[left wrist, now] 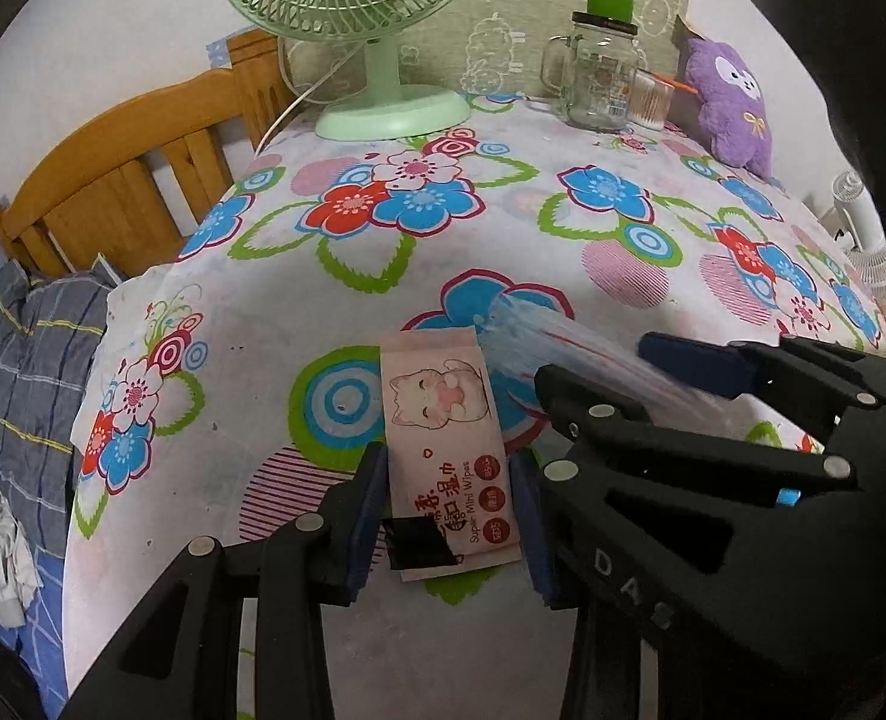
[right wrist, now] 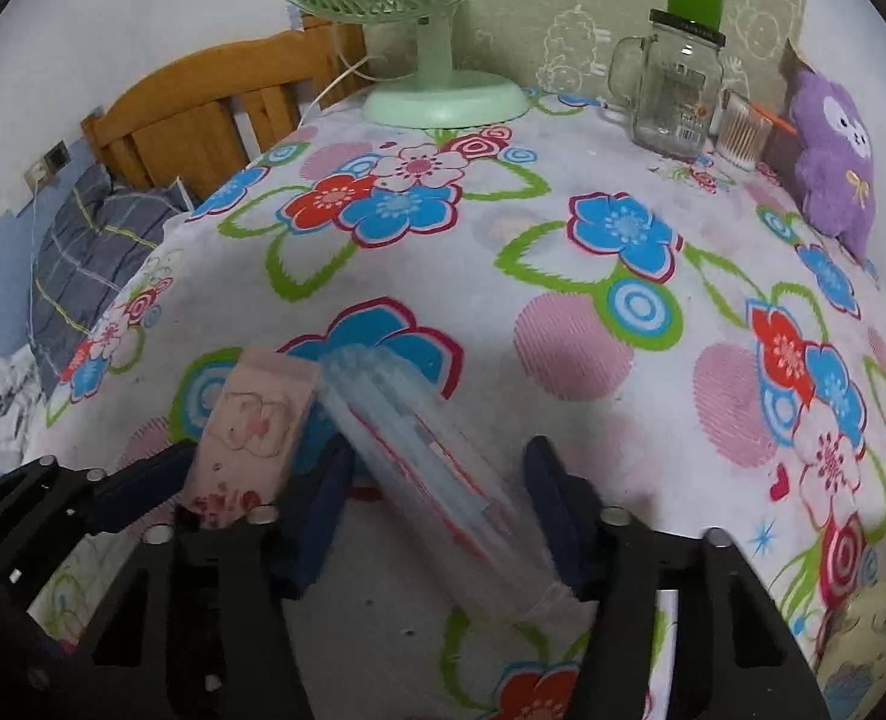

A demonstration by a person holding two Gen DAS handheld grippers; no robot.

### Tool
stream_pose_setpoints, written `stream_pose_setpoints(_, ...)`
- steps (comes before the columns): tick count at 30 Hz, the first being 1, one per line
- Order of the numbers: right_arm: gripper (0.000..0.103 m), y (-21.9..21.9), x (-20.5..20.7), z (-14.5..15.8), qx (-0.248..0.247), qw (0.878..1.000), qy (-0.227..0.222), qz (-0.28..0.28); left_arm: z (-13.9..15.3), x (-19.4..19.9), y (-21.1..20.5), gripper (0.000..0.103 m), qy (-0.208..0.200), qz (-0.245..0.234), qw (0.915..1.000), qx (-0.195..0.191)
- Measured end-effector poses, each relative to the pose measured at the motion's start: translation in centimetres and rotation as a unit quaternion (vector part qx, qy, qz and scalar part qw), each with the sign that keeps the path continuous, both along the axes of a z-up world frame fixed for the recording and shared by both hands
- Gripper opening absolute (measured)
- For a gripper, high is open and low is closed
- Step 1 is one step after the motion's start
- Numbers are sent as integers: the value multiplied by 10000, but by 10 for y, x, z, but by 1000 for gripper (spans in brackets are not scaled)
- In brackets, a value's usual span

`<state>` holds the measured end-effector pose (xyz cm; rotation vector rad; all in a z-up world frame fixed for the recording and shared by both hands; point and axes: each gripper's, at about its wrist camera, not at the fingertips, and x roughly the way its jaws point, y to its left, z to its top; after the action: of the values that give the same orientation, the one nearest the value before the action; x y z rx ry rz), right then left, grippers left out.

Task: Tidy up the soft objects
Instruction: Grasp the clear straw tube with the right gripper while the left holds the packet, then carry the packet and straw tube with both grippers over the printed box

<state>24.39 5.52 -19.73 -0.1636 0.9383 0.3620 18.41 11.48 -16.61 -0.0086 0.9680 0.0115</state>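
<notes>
A pink pack of wet wipes [left wrist: 443,408] with a cartoon cat lies lengthwise on the flowered tablecloth [left wrist: 502,240], and my left gripper [left wrist: 448,468] is shut on its near half, a blue pad on each long side. Just right of it a clear plastic-wrapped pack [right wrist: 419,456], blurred, slants between the fingers of my right gripper [right wrist: 437,456]; a thin gap shows at the right finger [right wrist: 547,480]. In the left wrist view the right gripper [left wrist: 592,360] reaches in from the right around that clear pack [left wrist: 538,336]. The wipes [right wrist: 257,420] sit at the left in the right wrist view.
A purple plush toy [left wrist: 733,102] leans at the table's back right, beside a box of cotton swabs [left wrist: 652,99] and a glass jar [left wrist: 601,78]. A green fan [left wrist: 392,114] stands at the back. Left of the table are a wooden headboard [left wrist: 125,180] and a checked pillow [left wrist: 29,360].
</notes>
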Motion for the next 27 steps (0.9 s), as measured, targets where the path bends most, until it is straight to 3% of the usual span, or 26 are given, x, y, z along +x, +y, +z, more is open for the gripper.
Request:
stream_pose_setpoints(12, 19, -18, -28, 8, 221, 9997, 72, -83, 8, -20, -15, 41, -34, -113, 9998, -150)
stream_pose_setpoints(27, 18, -54, -75, 42, 354, 9984, -347, -276, 40, -59, -51, 41, -451, -258, 9986, -101)
